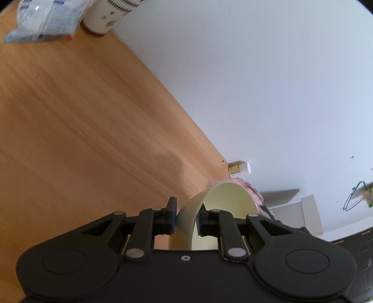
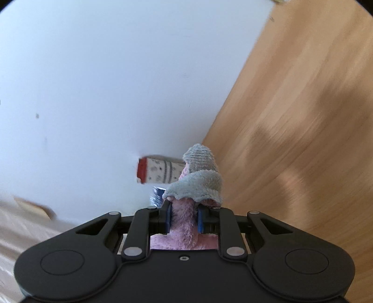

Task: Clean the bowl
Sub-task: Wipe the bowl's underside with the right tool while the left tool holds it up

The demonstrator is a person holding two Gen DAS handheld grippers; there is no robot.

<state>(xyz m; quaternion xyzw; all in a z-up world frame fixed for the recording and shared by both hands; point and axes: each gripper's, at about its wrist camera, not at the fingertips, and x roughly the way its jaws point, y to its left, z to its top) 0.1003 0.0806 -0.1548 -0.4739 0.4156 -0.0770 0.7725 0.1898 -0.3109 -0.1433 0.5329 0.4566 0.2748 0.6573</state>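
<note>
My left gripper (image 1: 186,218) is shut on the rim of a pale yellow bowl (image 1: 226,200), which it holds on edge above the wooden table (image 1: 81,116). One finger is outside the wall and one inside. A bit of pink cloth (image 1: 253,192) shows just behind the bowl's far rim. My right gripper (image 2: 183,218) is shut on a pink and grey fluffy cloth (image 2: 198,181), whose end sticks up past the fingertips. The bowl is not visible in the right wrist view.
A white patterned cup (image 1: 109,16) and a blue-white packet (image 1: 44,21) lie far on the table by the white wall (image 1: 256,81). A small white-capped bottle (image 1: 240,169) stands near the wall. In the right wrist view a red-lidded patterned container (image 2: 158,171) shows beyond the cloth.
</note>
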